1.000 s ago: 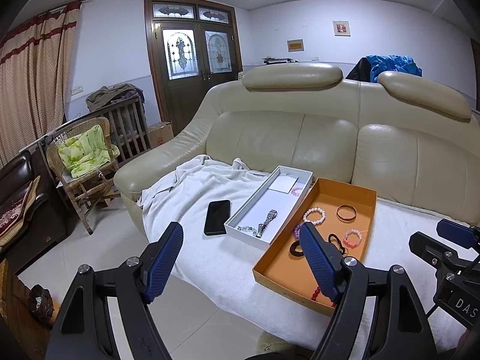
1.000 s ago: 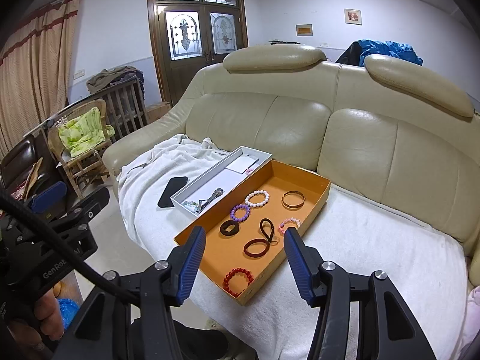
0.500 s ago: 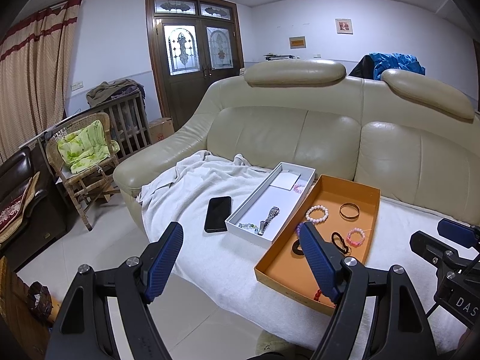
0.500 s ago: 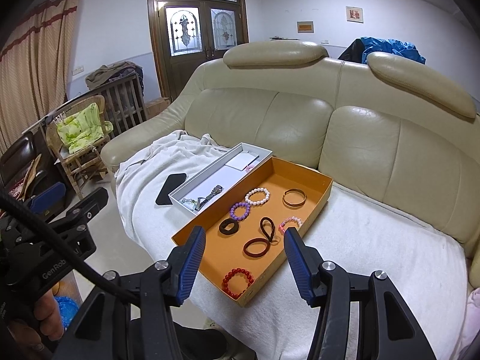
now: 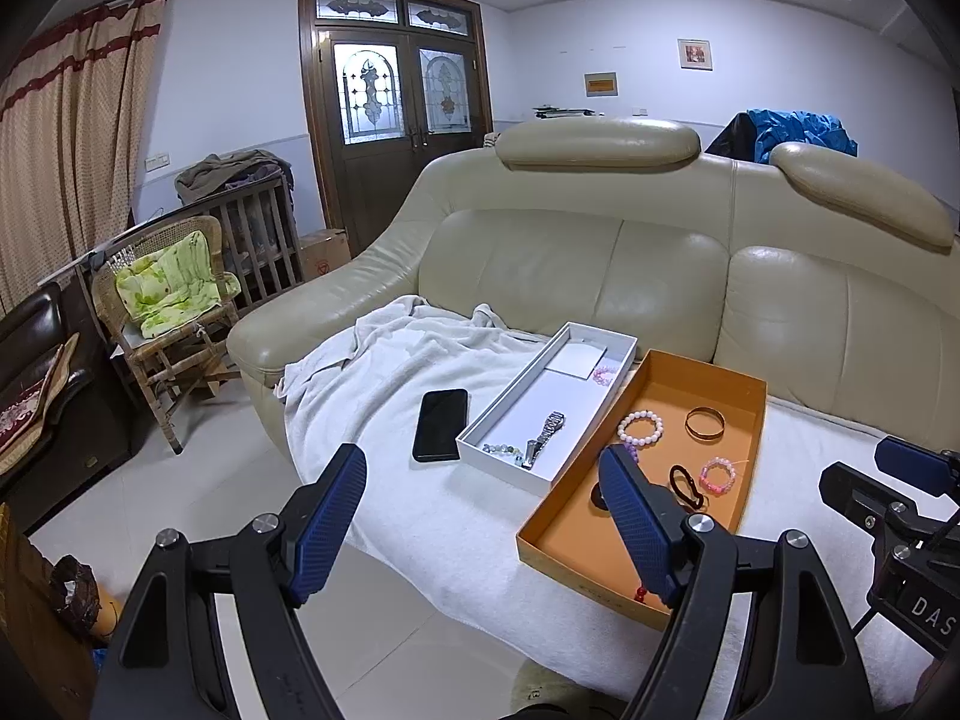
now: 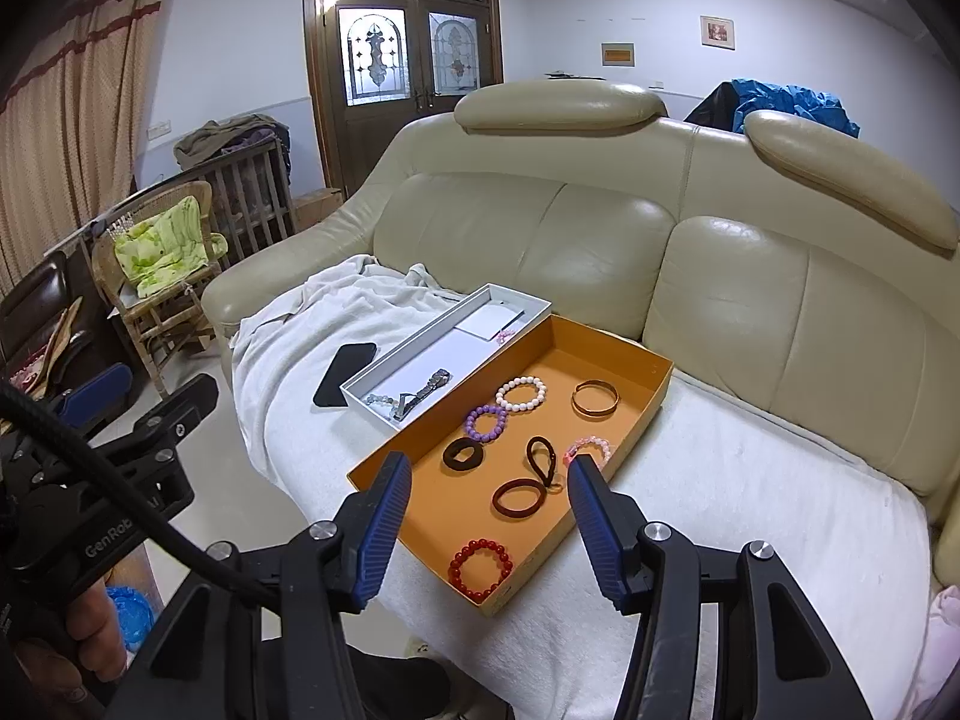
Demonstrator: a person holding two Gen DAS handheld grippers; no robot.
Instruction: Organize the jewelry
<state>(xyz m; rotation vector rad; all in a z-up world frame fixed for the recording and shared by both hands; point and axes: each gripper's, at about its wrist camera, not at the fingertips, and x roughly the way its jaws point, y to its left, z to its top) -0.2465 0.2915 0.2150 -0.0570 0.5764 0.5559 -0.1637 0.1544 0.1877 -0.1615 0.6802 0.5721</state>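
Now you hold both grippers in the air in front of the beige leather sofa (image 6: 600, 228), and neither one touches anything. Your left gripper (image 5: 483, 501) has its blue ribbed fingers spread wide apart with nothing between them, and your right gripper (image 6: 489, 507) is spread wide and empty in the same way. On the seat lies a white fluffy towel (image 6: 690, 498), and on it stand two boxes side by side, touching along their long edges: a shallow orange cardboard tray (image 6: 651, 405) and a narrow white cardboard box (image 5: 510, 387). In the orange tray you see a white pearl bracelet (image 6: 521, 392), a purple bead bracelet (image 6: 486, 422), a thin gold bangle (image 6: 594, 398), a pink bead bracelet (image 6: 591, 446) at the right wall, a thick black hair tie (image 6: 463, 455), a thin black hair loop (image 6: 542, 459), a dark red elastic ring (image 6: 519, 497) and, nearest to you, a red bead bracelet (image 6: 480, 561). In the white box lie a silver metal watch (image 5: 543, 435), a string of pale green beads (image 5: 503, 450) at the near end, a white card (image 5: 576, 359) and a small pink bracelet (image 5: 605, 373) at the far end. A black smartphone (image 5: 441, 423) lies flat on the towel just beside the white box, on its left.
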